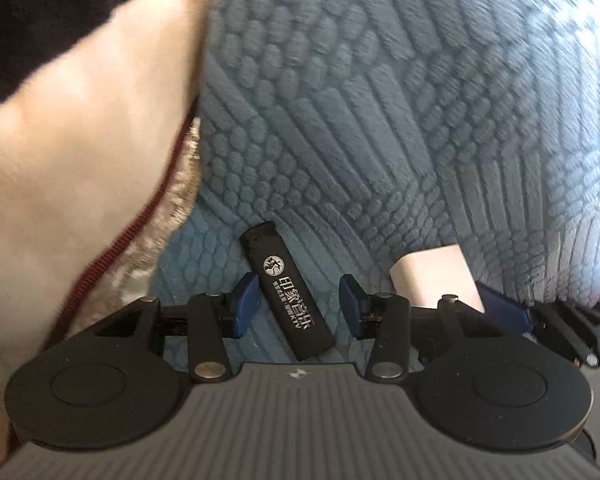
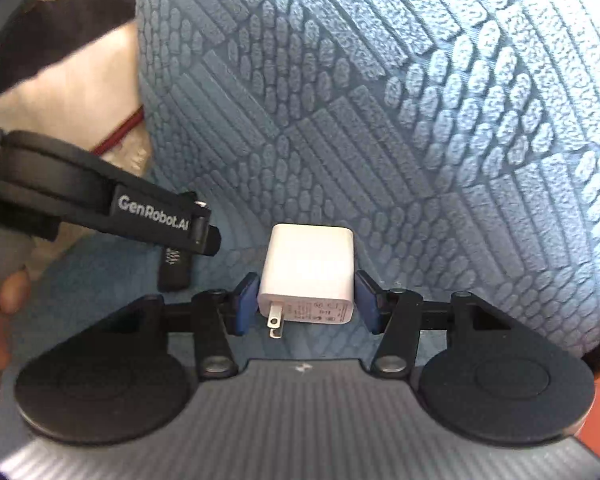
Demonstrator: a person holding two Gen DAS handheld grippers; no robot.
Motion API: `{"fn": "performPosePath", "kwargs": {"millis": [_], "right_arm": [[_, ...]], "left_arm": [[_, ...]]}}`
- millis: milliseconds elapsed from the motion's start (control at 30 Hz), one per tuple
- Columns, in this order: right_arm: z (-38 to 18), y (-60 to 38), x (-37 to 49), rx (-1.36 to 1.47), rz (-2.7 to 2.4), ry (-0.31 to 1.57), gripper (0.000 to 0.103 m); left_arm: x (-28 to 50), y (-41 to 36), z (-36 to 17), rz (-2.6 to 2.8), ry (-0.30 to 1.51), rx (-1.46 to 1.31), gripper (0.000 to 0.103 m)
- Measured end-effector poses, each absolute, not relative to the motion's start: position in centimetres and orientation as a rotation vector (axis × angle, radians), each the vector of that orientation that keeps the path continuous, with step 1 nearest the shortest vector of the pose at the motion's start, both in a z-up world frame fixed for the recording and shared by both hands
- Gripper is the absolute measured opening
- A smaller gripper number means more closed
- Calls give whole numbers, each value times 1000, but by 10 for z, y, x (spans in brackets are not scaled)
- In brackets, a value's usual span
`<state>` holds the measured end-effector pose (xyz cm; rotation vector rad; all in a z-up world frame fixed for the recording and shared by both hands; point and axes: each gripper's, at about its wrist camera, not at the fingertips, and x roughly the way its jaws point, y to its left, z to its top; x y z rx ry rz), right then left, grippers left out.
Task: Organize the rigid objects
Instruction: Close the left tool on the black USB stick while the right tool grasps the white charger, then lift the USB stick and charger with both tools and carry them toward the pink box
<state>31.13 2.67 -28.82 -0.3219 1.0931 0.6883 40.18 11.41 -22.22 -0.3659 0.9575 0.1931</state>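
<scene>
A black lighter (image 1: 288, 292) with white print lies slantwise on the blue textured cover (image 1: 380, 120). My left gripper (image 1: 298, 306) stands open around it, its blue pads a little clear of both sides. In the right wrist view the lighter's end (image 2: 175, 270) shows under that gripper's finger (image 2: 152, 216). A white plug charger (image 2: 308, 268), prongs toward the camera, rests on the cover. My right gripper (image 2: 306, 304) is shut on it, both blue pads pressing its sides. The left wrist view shows the charger (image 1: 432, 276) beside the right gripper's pad (image 1: 500, 308).
A beige cushion (image 1: 80, 140) with a dark red zip (image 1: 140, 216) lies against the cover's left edge. A person's hand (image 2: 0, 308) holds the left gripper. Dark cloth (image 1: 40, 8) fills the far left corner. The blue cover stretches away ahead and to the right.
</scene>
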Motion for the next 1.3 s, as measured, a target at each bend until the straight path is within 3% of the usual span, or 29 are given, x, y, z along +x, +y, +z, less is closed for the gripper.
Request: {"fn": "performPosePath", "kwargs": {"millis": [300, 733, 767, 800, 867, 1067, 1300], "right_arm": [[-286, -6, 309, -317, 651, 1155, 53], [-251, -50, 297, -269, 600, 1197, 53], [-247, -55, 295, -260, 594, 1200, 53], [-242, -62, 293, -252, 588, 1203, 53], [-232, -71, 287, -241, 579, 1210, 53], [-218, -82, 259, -214, 569, 1227, 52], [-202, -94, 231, -169, 553, 1244, 52]], "left_arm": [[390, 67, -221, 209, 938, -216, 39], [356, 17, -221, 143, 952, -281, 27], [351, 14, -220, 137, 955, -294, 25], [343, 11, -218, 128, 956, -303, 14], [333, 5, -211, 116, 944, -295, 5], [296, 11, -212, 76, 960, -354, 4], [306, 48, -214, 56, 960, -511, 2]]}}
